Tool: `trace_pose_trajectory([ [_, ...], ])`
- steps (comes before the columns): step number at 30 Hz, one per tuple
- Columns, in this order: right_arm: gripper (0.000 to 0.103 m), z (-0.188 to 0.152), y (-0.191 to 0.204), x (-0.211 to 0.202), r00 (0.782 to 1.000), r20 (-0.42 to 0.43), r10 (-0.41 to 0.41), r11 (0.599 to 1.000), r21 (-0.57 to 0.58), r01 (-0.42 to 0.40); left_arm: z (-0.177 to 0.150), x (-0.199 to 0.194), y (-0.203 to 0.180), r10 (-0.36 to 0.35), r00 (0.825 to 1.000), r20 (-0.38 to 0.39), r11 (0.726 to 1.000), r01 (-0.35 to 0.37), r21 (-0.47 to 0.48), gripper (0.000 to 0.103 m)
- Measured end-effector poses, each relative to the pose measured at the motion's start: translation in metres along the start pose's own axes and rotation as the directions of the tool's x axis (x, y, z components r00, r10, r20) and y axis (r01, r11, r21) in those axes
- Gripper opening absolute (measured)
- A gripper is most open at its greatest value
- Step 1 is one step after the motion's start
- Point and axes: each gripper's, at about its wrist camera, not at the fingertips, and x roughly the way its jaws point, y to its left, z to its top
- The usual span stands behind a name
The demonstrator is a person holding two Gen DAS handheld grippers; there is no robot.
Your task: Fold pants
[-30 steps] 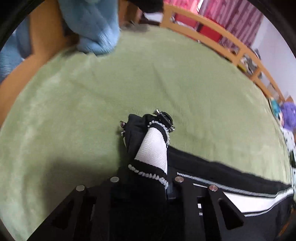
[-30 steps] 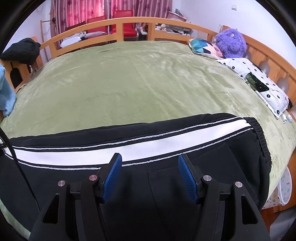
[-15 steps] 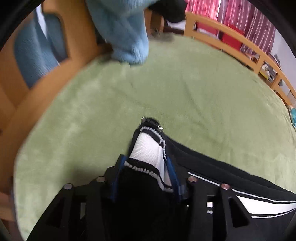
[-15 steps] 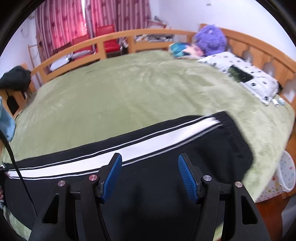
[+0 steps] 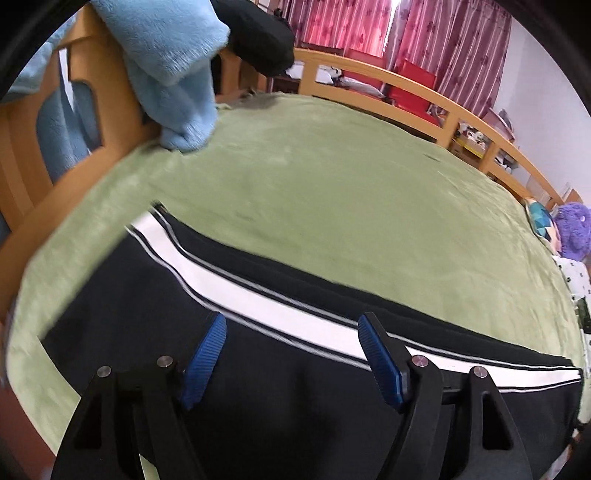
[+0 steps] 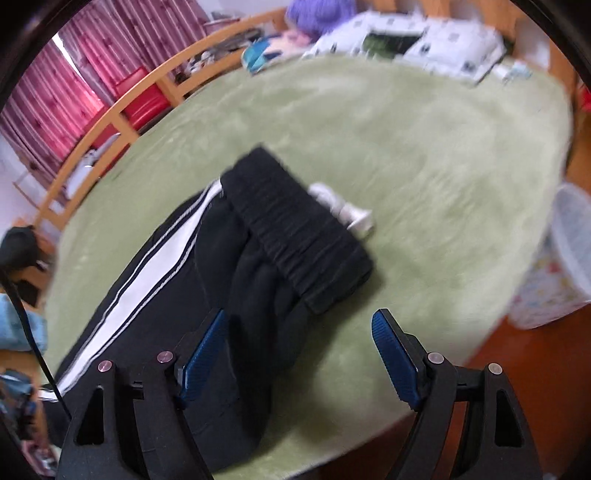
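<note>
Black pants [image 5: 280,362] with a white side stripe lie stretched along the near edge of a green bed [image 5: 332,177]. In the left wrist view my left gripper [image 5: 291,350] is open and empty above the leg, with the cuff end to its left. In the right wrist view the pants [image 6: 236,295] show their elastic waistband [image 6: 295,229], with a white drawstring end [image 6: 347,210] beside it. My right gripper [image 6: 299,350] is open and empty above the waist end; the view is blurred.
A light blue blanket [image 5: 173,66] and a dark garment [image 5: 258,33] hang on the wooden bed rail [image 5: 388,85]. A purple plush toy [image 5: 570,229] and a patterned pillow [image 6: 424,44] lie at the head end. A white bin [image 6: 561,266] stands on the floor.
My left gripper has let go of the cuff and opened, and the leg now lies flat. My right gripper has swung right from the leg towards the waistband.
</note>
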Motion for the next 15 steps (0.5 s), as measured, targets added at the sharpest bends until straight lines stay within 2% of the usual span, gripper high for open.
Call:
trace_pose_trajectory([
  [4,0.083,0.015,-0.017,0.047,0.995,-0.029,0.095,0.984,0.154,-0.090,-0.020,0.006,-0.024,-0.052,0.997,-0.063,0.999,0.052,-0.006,0.072],
  [5,0.080,0.018,-0.020,0.051,0.995,-0.001,0.097,0.978,0.184,-0.095,-0.023,0.006,-0.029,-0.048,0.997,-0.060,0.999,0.048,0.004,0.072],
  [6,0.062,0.018,-0.017,0.050,0.995,0.036,0.088,0.978,0.186,-0.093,-0.027,0.007,-0.035,-0.038,0.998,-0.055,0.999,0.039,0.020,0.072],
  [7,0.052,0.026,-0.007,0.043,0.994,0.084,0.074,0.990,0.115,-0.084,-0.027,0.008,-0.038,-0.031,0.998,-0.056,0.999,0.033,0.030,0.072],
  [8,0.049,0.031,-0.001,0.035,0.989,0.121,0.082,0.994,0.062,-0.090,-0.029,0.009,-0.043,-0.023,0.998,-0.059,0.999,0.025,0.040,0.072],
  [9,0.042,0.040,0.004,0.015,0.970,0.212,0.116,0.993,0.011,-0.121,-0.030,0.006,-0.046,-0.021,0.998,-0.059,0.999,0.024,0.044,0.072],
  [10,0.039,0.049,0.005,0.001,0.951,0.255,0.174,0.984,-0.006,-0.178,-0.029,0.004,-0.048,-0.027,0.998,-0.053,0.999,0.030,0.043,0.072],
  [12,0.038,0.065,0.001,-0.012,0.936,0.267,0.228,0.972,0.001,-0.236,-0.027,-0.004,-0.049,-0.033,0.999,-0.034,0.999,0.035,0.039,0.072],
  [14,0.038,0.074,-0.001,-0.012,0.938,0.303,0.169,0.984,-0.006,-0.176,-0.025,-0.009,-0.047,-0.033,0.999,-0.016,0.999,0.033,0.041,0.072],
  [15,0.038,0.075,0.000,-0.003,0.950,0.290,0.114,0.993,-0.031,-0.110,-0.024,-0.010,-0.046,-0.034,0.999,-0.013,0.998,0.034,0.046,0.072],
])
